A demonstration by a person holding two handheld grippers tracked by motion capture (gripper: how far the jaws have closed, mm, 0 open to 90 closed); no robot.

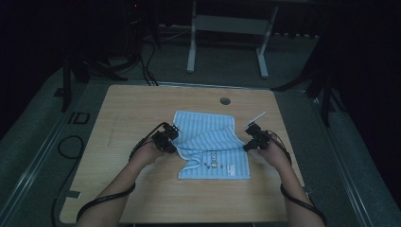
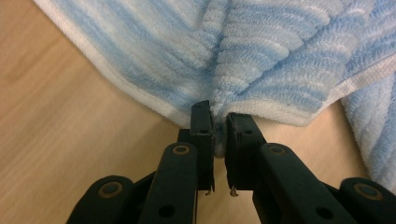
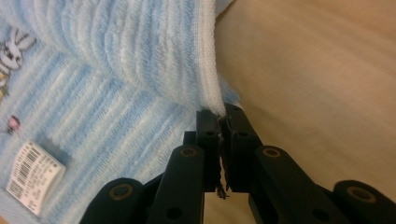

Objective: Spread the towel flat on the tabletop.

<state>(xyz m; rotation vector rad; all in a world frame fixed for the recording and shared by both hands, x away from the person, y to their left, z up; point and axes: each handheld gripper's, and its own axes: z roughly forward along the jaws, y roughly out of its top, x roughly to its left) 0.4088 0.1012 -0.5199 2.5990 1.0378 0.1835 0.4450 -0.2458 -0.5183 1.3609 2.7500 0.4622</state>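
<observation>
Fingers of both grippers are pinched nearly closed on the white hem of a blue-and-white striped towel (image 1: 213,144), one gripper at each side of it. Largest in the high view is the pale wooden counter (image 1: 127,113), with the towel lying partly folded near its middle and a round hole (image 1: 225,100) in the board just beyond the towel. The left gripper (image 1: 171,140) holds the towel's left edge, where the cloth bunches up between its fingers (image 2: 201,122). The right gripper (image 1: 249,144) holds the towel's right edge; its fingers (image 3: 208,126) clamp the hem, and the cloth rises from them in a fold. Forearms come in from the bottom edge, cables trailing behind. Near the towel's front edge sit a small cartoon print (image 3: 14,44) and a white barcode label (image 3: 32,175).
</observation>
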